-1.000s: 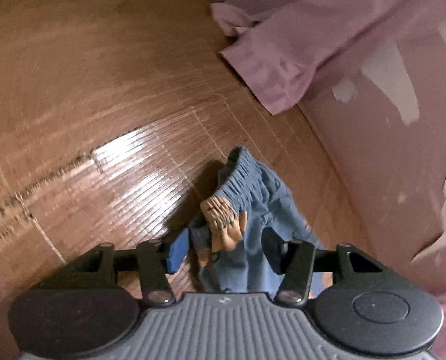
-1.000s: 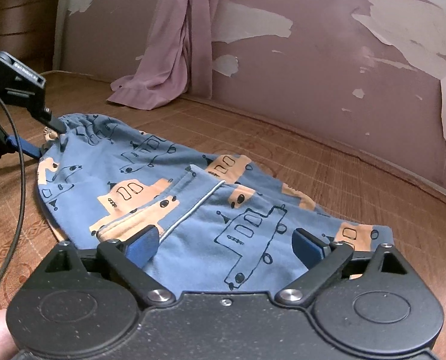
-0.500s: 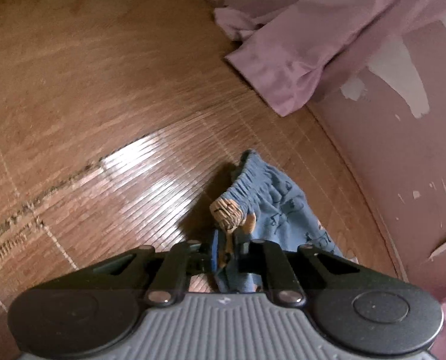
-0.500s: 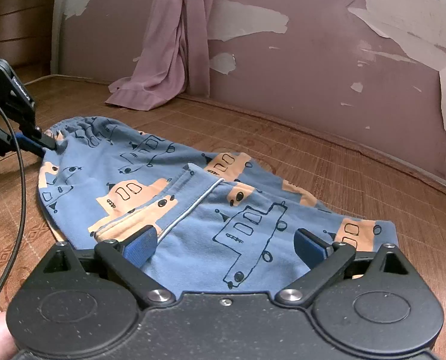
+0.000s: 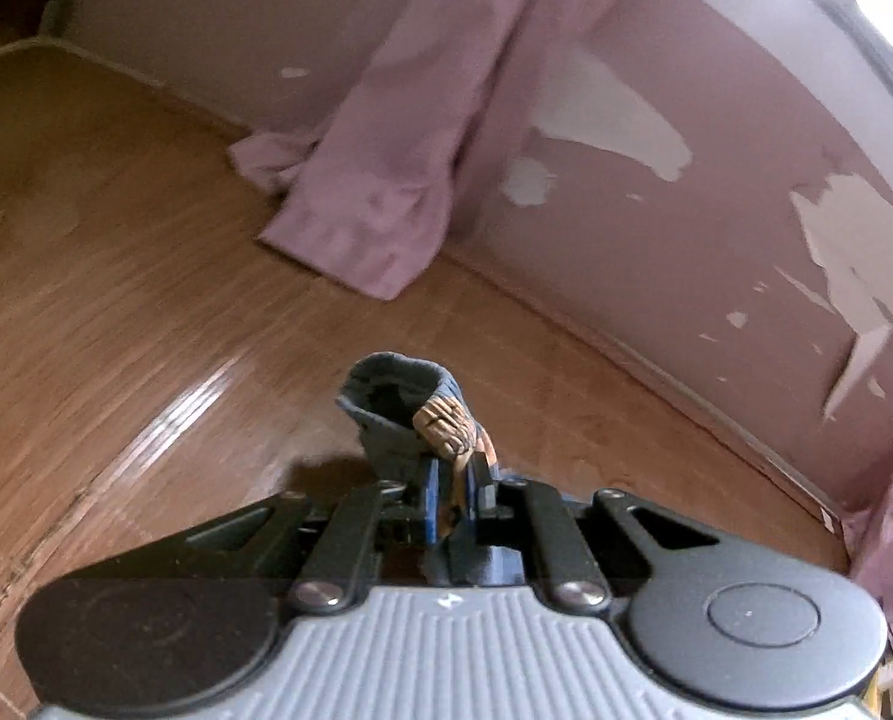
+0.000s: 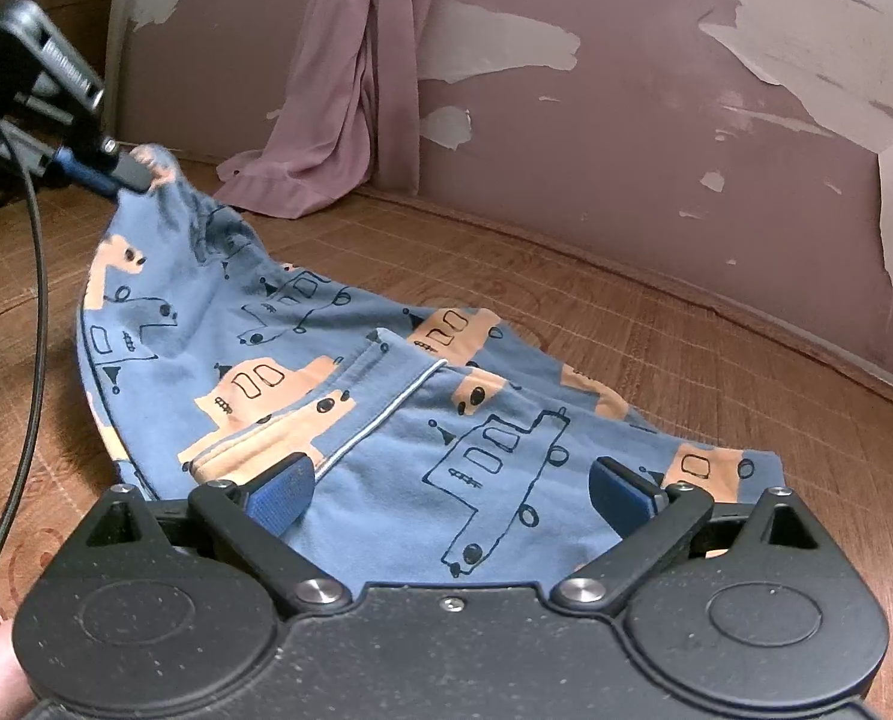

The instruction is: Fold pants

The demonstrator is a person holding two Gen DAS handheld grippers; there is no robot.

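Viewing the left wrist camera: left claw (image 5: 454, 483) is clenched on a bunched fold of the blue cotton pants printed with orange and outlined vehicles (image 5: 407, 414). The gathered waistband rises from between the blue pads toward 12 o'clock, clear of the brown wooden plank floor (image 5: 122, 312). A mauve hanging curtain (image 5: 386, 156) pools on the floor at 11 o'clock, against the mauve wall with peeling paint patches (image 5: 656, 192).

Right wrist camera: right claw (image 6: 449, 489) is released, jaws wide apart, blue pads (image 6: 278, 495) hovering just over the near end of the pants (image 6: 338, 372). No cloth sits between the pads. The pants lie mostly flat on the floor (image 6: 686, 348), running from 6 o'clock toward 10 o'clock. Their far end is lifted off the floor, pinched in the left claw (image 6: 125, 171) at 10 o'clock. A black cable (image 6: 32, 312) hangs at 9 o'clock. The curtain (image 6: 350, 90) hangs at 12 o'clock against the wall (image 6: 656, 120).
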